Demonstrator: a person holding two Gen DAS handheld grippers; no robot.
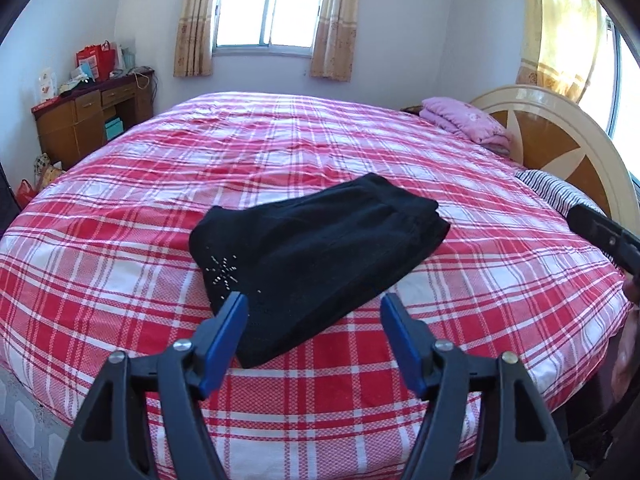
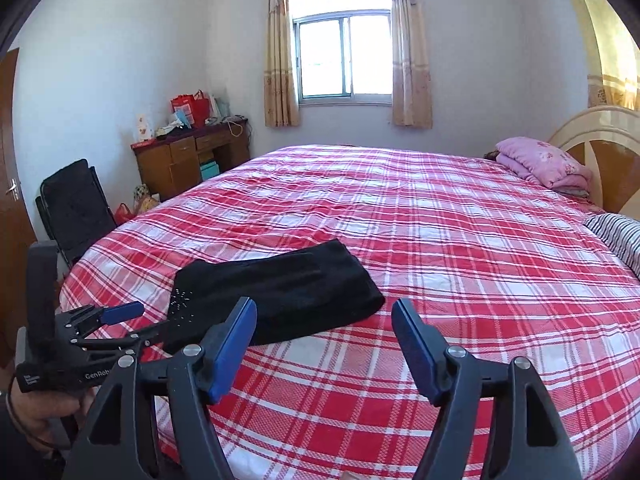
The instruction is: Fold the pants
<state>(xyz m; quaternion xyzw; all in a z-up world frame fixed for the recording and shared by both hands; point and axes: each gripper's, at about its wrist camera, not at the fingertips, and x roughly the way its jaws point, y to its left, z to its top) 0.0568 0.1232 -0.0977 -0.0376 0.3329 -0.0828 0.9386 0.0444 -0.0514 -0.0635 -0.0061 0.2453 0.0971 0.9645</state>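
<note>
Left wrist view: left gripper [image 1: 314, 306] hangs spread open, empty, just above the near edge of the folded black pants [image 1: 316, 256] lying on the plaid bed [image 1: 480, 280]; right gripper [image 2: 324, 312] gapes too, pants ahead-left.

Black pants [image 1: 320, 268] folded into a compact stack, mid-frame on the red plaid bed [image 1: 120, 264], studded star pattern at the stack's lower left. Left gripper [image 1: 314, 306] at bottom centre, blue pads wide apart, holding nothing, tips just over the pants' near edge. Right gripper [image 1: 608, 238] partly visible at right edge. Pink quilt [image 1: 464, 120] upper right by headboard [image 1: 560, 140].
</note>
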